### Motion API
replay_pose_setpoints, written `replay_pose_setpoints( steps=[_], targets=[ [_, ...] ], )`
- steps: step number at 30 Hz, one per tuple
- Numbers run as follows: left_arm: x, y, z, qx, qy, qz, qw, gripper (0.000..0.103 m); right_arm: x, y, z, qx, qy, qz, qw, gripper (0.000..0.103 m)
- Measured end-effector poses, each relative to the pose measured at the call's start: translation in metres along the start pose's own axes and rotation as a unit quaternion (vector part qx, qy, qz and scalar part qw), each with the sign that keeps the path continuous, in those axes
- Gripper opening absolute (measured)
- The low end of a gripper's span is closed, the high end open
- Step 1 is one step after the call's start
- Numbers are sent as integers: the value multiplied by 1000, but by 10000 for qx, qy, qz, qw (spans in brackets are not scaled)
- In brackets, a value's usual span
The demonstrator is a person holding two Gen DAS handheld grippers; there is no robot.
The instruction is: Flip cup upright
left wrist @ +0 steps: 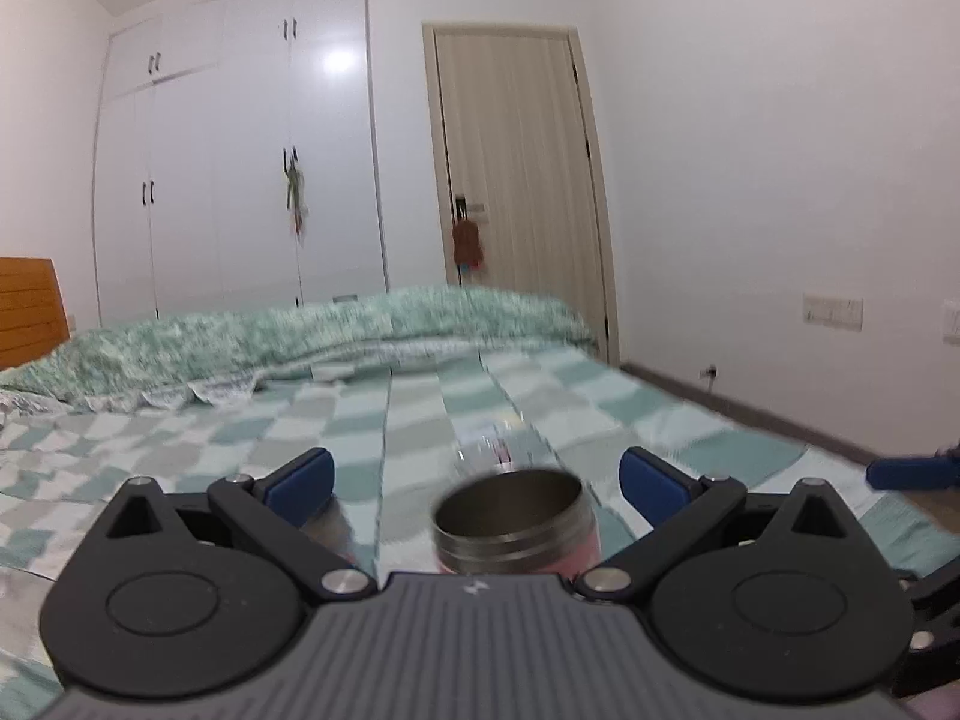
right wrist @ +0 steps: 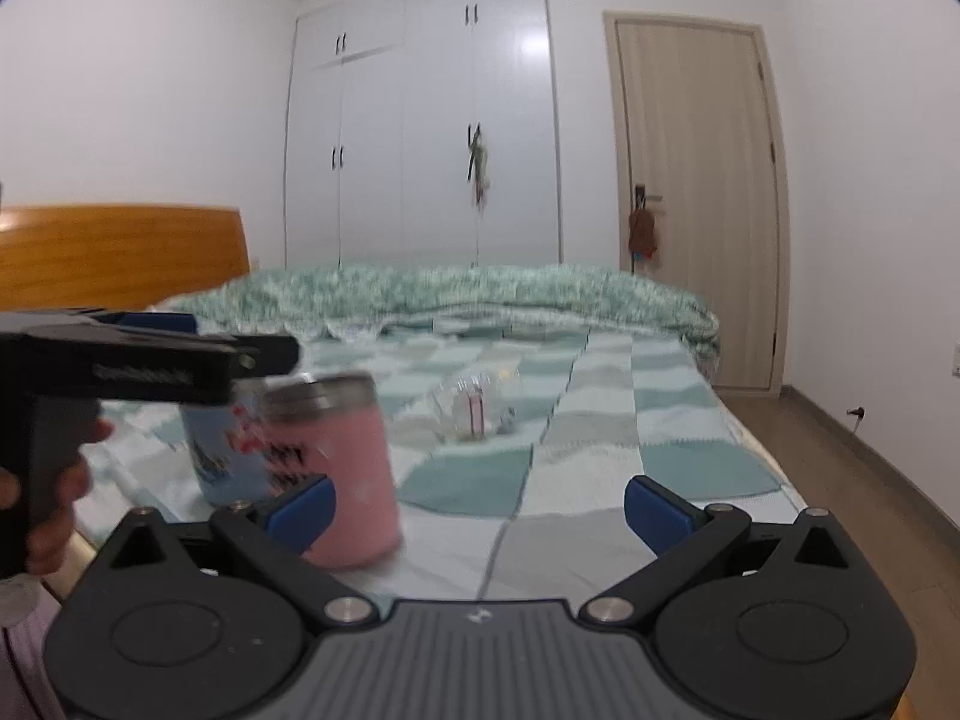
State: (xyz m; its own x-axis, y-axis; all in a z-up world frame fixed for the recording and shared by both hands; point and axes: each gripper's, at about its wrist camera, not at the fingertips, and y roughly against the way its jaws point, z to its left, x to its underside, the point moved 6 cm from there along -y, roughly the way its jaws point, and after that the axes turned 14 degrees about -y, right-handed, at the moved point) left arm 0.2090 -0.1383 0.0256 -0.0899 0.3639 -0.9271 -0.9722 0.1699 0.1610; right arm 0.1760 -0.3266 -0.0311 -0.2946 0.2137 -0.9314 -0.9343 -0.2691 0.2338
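Note:
A pink cup with a steel rim (right wrist: 342,468) stands upright on the checked bedspread (right wrist: 576,480), mouth up. In the left wrist view the cup (left wrist: 516,522) sits low between my open left gripper (left wrist: 477,483) fingers, close to the gripper body, its open steel mouth facing up. The left gripper also shows in the right wrist view (right wrist: 180,336) as a black body hovering just above the cup, apart from it. My right gripper (right wrist: 480,507) is open and empty, with the cup just behind its left finger (right wrist: 303,507).
A clear plastic bottle (right wrist: 474,405) lies on its side in the middle of the bed. A blue printed can (right wrist: 225,450) stands behind the pink cup. A rumpled green quilt (right wrist: 480,294) lies across the far side. The bed's right edge drops to the wooden floor (right wrist: 870,468).

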Motion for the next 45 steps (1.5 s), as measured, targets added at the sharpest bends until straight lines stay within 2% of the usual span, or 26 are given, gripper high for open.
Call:
replay_pose_setpoints(
  steps=[5,11,20,26,31,45],
  targets=[
    [-14,57,32,-113,238,-257,9993,103,-7,34,34,-31,30,-420,9991,103],
    [-1,111,63,-217,566,-292,9977,103,-11,70,66,68,-102,-824,9965,103],
    [35,164,79,-599,734,-285,9951,103,15,101,84,411,-147,-875,9952,103],
    [67,177,78,-784,660,-118,9947,103,39,105,85,495,-170,-732,9959,103],
    [83,177,78,-797,763,75,9939,103,44,102,86,529,-143,-727,9958,103],
    [83,179,74,-792,699,-23,9944,103,46,104,84,511,-177,-775,9955,103]
  ],
)
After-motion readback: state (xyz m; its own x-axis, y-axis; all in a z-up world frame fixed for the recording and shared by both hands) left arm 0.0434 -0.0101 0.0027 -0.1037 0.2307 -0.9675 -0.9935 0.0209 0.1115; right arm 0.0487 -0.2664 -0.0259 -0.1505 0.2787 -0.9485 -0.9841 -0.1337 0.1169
